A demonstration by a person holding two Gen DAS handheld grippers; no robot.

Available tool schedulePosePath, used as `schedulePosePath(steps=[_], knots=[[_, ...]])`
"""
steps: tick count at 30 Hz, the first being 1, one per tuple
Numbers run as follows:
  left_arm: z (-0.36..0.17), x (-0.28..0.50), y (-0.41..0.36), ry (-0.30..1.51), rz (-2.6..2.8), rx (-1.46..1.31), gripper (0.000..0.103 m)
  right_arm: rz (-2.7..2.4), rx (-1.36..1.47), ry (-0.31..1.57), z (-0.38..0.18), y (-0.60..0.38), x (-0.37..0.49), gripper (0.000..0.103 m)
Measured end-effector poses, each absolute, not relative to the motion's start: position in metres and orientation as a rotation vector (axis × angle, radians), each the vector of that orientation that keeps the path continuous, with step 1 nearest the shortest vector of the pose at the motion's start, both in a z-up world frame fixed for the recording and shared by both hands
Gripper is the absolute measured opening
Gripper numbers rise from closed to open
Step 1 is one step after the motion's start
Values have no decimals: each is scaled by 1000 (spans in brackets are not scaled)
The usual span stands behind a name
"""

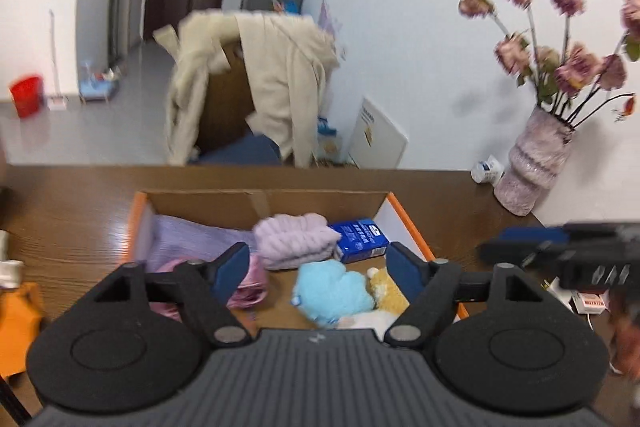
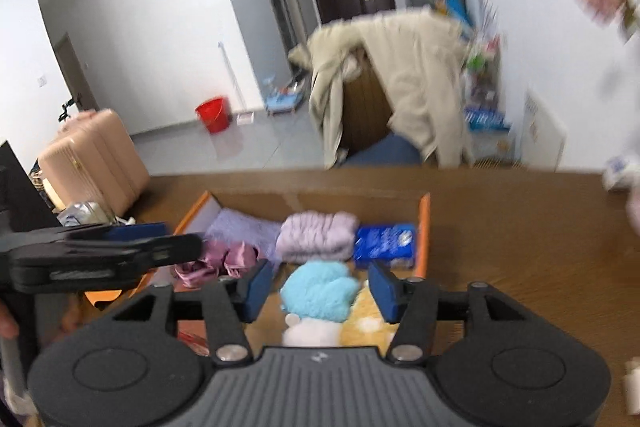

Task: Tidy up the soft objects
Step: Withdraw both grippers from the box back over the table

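An open cardboard box (image 1: pixel 264 201) with orange edges sits on the brown table (image 1: pixel 72 227); it also shows in the right wrist view (image 2: pixel 424 227). Inside lie a folded lilac towel (image 1: pixel 294 241) (image 2: pixel 316 235), a blue tissue pack (image 1: pixel 360 241) (image 2: pixel 384 241), a light blue plush (image 1: pixel 334 291) (image 2: pixel 320 289), a yellow plush (image 1: pixel 386 291), pink satin cloth (image 1: pixel 248 285) (image 2: pixel 224 261) and a lavender cloth (image 1: pixel 192 239). My left gripper (image 1: pixel 318 267) is open and empty above the box. My right gripper (image 2: pixel 318 291) is open and empty above the blue plush.
A vase of dried flowers (image 1: pixel 536 163) and a small white bottle (image 1: pixel 486 169) stand at the table's right. A chair draped with a beige coat (image 1: pixel 260 83) is behind the table. A pink suitcase (image 2: pixel 92 163) and a red bucket (image 2: pixel 214 115) stand on the floor.
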State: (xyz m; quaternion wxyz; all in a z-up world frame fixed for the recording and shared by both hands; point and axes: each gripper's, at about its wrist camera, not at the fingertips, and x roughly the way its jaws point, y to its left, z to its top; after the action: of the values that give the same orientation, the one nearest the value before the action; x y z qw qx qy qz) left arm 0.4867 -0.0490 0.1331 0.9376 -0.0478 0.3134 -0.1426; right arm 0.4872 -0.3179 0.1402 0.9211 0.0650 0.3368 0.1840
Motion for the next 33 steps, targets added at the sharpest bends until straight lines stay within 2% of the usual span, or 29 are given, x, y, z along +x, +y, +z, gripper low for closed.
schedulePosePath(steps=[1,3,4,5,7,18,20,28,33], knots=[[142,469,-42,620,-274,-95,84,369,103,666,150,-325,474,63],[152,438,-28,607,-222,-97,88,351,-8,604,164,-334,442,80],[156,421,-22,596,-203,-85,91,335,-61,578,169,-340,426,83],[158,403,-16,567,-184,-67,97,312,-97,564,172,-345,411,84],[164,371,-10,505,-135,-24,101,274,-128,553,177,-357,383,84],[170,267,2,352,-121,-20,103,292,-29,373,189,-355,289,90],[159,240,7,307,-98,-38,103,292,-41,314,180,-347,266,94],[90,131,19,225,-64,-52,103,306,-71,218,97,-326,163,95],[50,94,28,286,-46,-79,103,285,-46,199,46,-312,114,96]])
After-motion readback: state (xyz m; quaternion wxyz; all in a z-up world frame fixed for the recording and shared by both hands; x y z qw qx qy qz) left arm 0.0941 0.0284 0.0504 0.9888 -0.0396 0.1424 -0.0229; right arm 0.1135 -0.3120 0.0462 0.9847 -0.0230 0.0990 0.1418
